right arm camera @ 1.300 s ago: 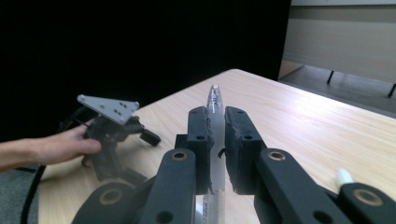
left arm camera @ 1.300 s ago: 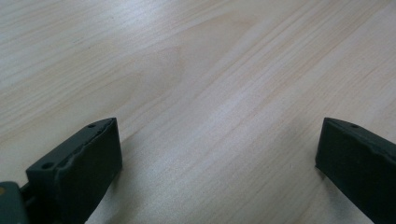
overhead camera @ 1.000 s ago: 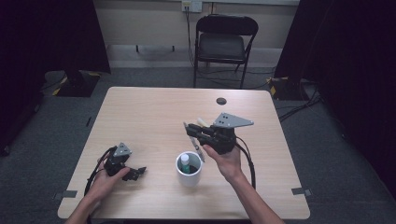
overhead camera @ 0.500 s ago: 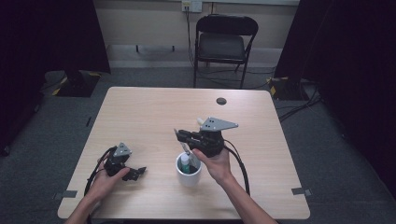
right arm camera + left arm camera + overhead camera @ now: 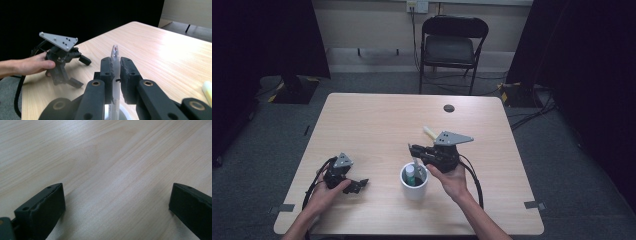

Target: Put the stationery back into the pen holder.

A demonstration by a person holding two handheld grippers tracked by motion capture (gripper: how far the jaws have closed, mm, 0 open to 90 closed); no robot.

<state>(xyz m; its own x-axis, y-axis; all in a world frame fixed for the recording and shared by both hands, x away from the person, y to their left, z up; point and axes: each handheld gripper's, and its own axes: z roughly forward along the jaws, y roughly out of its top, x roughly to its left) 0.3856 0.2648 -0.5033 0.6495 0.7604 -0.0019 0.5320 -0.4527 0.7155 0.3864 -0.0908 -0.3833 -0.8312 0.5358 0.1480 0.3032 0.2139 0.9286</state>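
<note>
A clear pen (image 5: pixel 115 53) is clamped between the pads of my right gripper (image 5: pixel 115 62), which is shut on it. In the high view that gripper (image 5: pixel 413 150) hangs just above the white cup (image 5: pixel 414 189) at the table's front middle, and the pen (image 5: pixel 415 162) slants down into the cup's mouth. A green-and-white item (image 5: pixel 410 173) stands inside the cup. My left gripper (image 5: pixel 357 184) rests on the table at the front left, held by a hand, jaws wide apart. Its own view shows the left gripper (image 5: pixel 116 200) open over bare wood.
A pale yellow marker (image 5: pixel 429 132) lies on the table just behind the right gripper and shows again (image 5: pixel 207 90) at the edge of the right gripper view. A small black disc (image 5: pixel 449 108) sits near the far edge. A folding chair (image 5: pixel 452 45) stands beyond the table.
My right gripper has moved left and down with the pen, from beside the cup to over its mouth. The left gripper has stayed put.
</note>
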